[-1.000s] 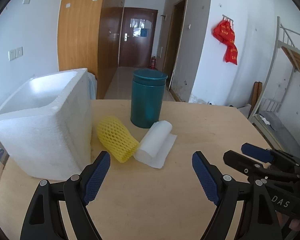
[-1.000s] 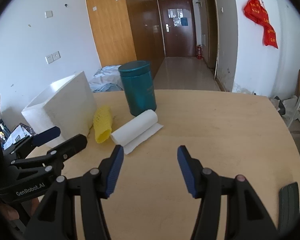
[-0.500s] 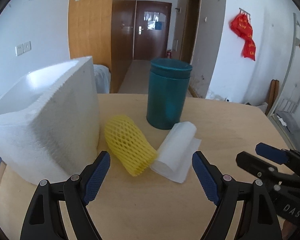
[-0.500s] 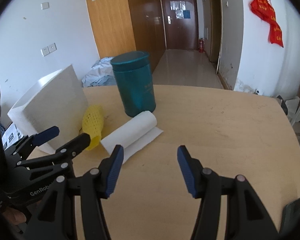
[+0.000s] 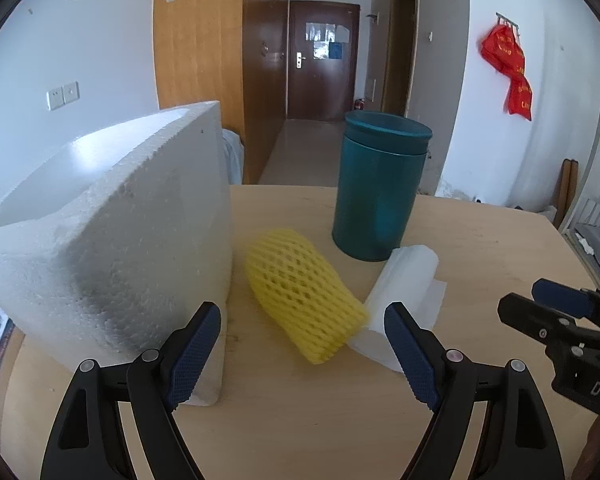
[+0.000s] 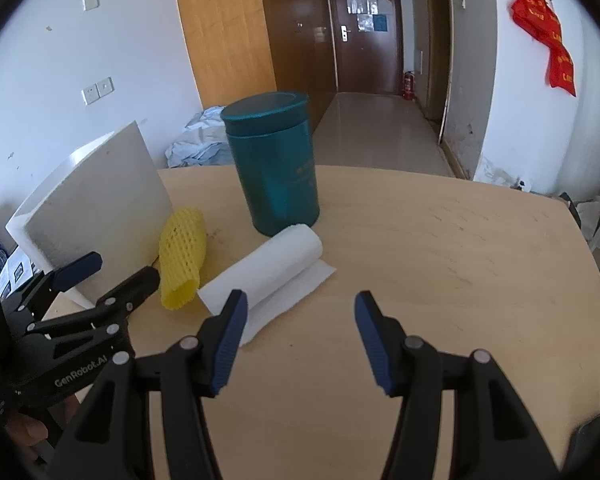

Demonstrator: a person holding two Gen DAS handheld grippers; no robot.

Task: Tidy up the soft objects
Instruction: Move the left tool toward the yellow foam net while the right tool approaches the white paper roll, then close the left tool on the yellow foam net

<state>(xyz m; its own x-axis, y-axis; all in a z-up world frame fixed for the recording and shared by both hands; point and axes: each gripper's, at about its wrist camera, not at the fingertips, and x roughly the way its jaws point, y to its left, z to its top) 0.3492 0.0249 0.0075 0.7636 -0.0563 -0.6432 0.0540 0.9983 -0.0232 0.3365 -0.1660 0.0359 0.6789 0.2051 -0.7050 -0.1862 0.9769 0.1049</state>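
A yellow foam net sleeve lies on the wooden table, right of a white foam box. A white foam sheet roll lies beside the sleeve. My left gripper is open and empty, just short of the sleeve, which lies between its jaw lines. In the right wrist view the sleeve, the roll and the box lie ahead to the left. My right gripper is open and empty, its left fingertip near the roll's loose flap. The left gripper shows at its lower left.
A teal lidded canister stands upright behind the sleeve and roll, also in the right wrist view. The right gripper shows at the left wrist view's right edge. The table's right half is bare wood. A hallway lies beyond.
Both grippers have moved forward toward the sleeve and the roll, which now look larger and closer. Both stay open. No object on the table has moved.
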